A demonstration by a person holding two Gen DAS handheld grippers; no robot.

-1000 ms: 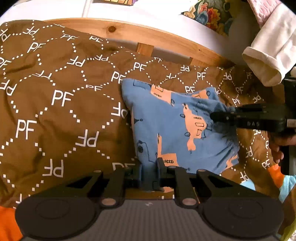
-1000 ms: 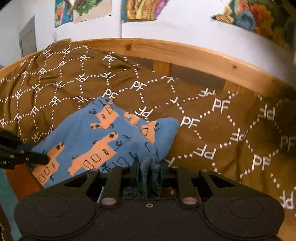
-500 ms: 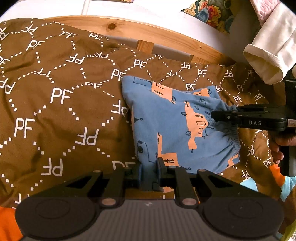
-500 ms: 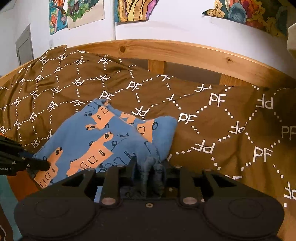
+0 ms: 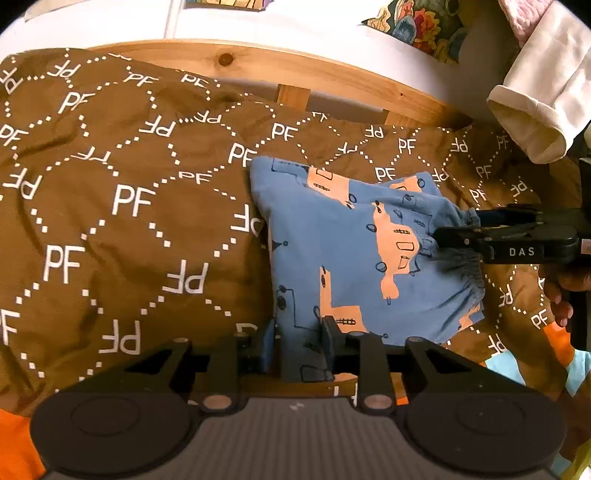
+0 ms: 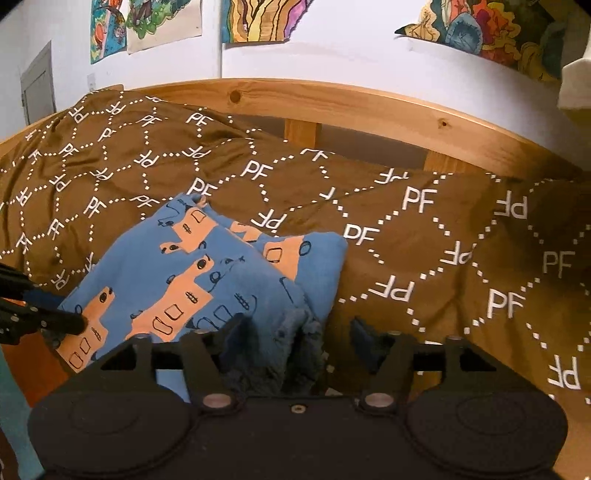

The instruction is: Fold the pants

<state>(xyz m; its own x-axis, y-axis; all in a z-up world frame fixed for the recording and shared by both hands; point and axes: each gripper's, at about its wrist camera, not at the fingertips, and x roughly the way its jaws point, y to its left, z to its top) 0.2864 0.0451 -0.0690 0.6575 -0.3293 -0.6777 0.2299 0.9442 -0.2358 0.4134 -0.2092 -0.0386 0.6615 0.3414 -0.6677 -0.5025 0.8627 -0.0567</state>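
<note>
Brown bedding with a white dotted diamond pattern and the letters PF, the duvet (image 5: 122,229), covers the bed, and behind it runs a wooden bed rail (image 6: 332,99) below a white wall with colourful drawings (image 6: 258,18), which are cut off at the top edge of the right wrist view. On the duvet lie the pants (image 5: 351,258), blue with orange vehicle prints, folded into a compact shape; how many layers are under the top one I cannot tell. The left gripper (image 5: 299,350) has its 2 fingers close together with a corner of the blue cloth pinched between them, at the near edge of the pants. The right gripper (image 6: 301,339) shows its 2 fingers spread apart, and the gathered waistband (image 6: 295,332) sits loose in the gap, touching the left finger (image 6: 231,336) but not the right one. In the left wrist view the same tool comes in from the right side as a black bar marked DAS, its tip at the elastic edge, and it hides part of that edge. Behind it a hand (image 5: 561,291) is only partly visible, cut by the frame. A white folded cloth (image 5: 535,107) hangs at the upper right; what it belongs to is unclear. Orange and light blue patches at the lower corners are too cropped to identify.
</note>
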